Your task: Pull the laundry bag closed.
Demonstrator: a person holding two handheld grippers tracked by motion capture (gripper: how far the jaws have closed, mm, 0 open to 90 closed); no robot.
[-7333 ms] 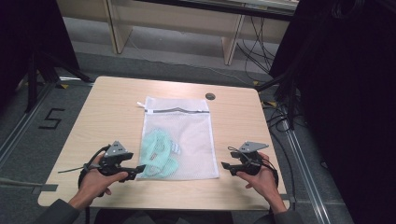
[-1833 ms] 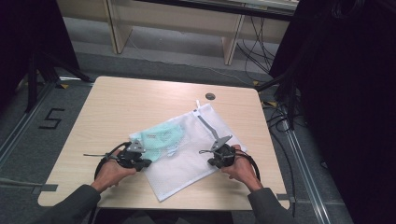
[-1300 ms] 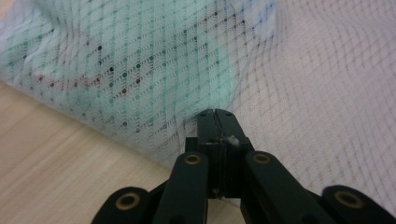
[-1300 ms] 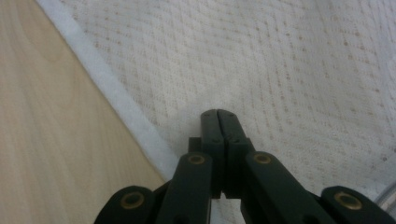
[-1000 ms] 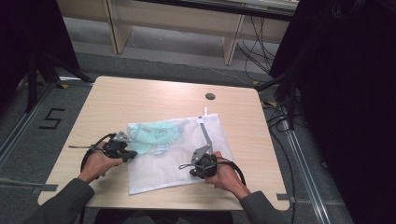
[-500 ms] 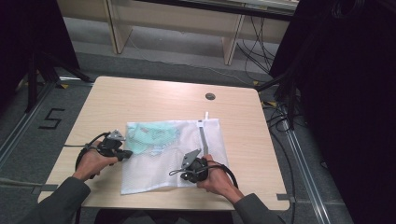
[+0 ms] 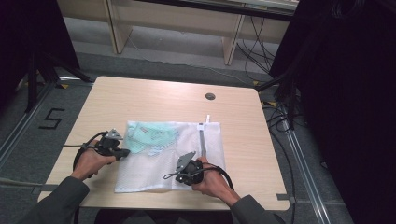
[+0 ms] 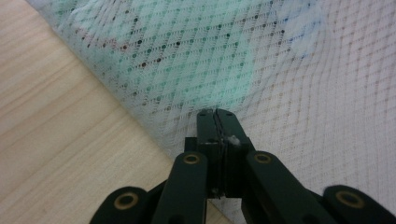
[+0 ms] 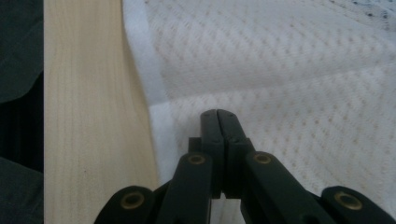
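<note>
**Mesh bag turned and dragged toward the near edge, both claws clamped on it**

Since the earliest frame the mesh laundry bag has swung from standing lengthwise along the counter to lying crosswise, and it has slid toward the near edge; both hands have come in from its flanks onto its cloth.

At the left, the left claw sits at the bag's left edge, near the counter's near-left corner. In the left gripper view its jaws are pressed together with a fold of netting pinched between the tips, and the green garment shows through the mesh just beyond them. In the high view that garment fills the bag's left, far part.

At the right, the right claw is on the bag's near portion, close to the near edge, with the zipper strip running away from it toward the far edge. In the right gripper view its jaws are fully together on the white mesh, just inside the hemmed border.

My judgement: the bag is light, limp and thin, so it will sag and bunch rather than hold a shape, and the garment will shift inside. Hems, corners and the zipper tape are the firmer places to pinch; bare netting may slip or stretch.
</note>
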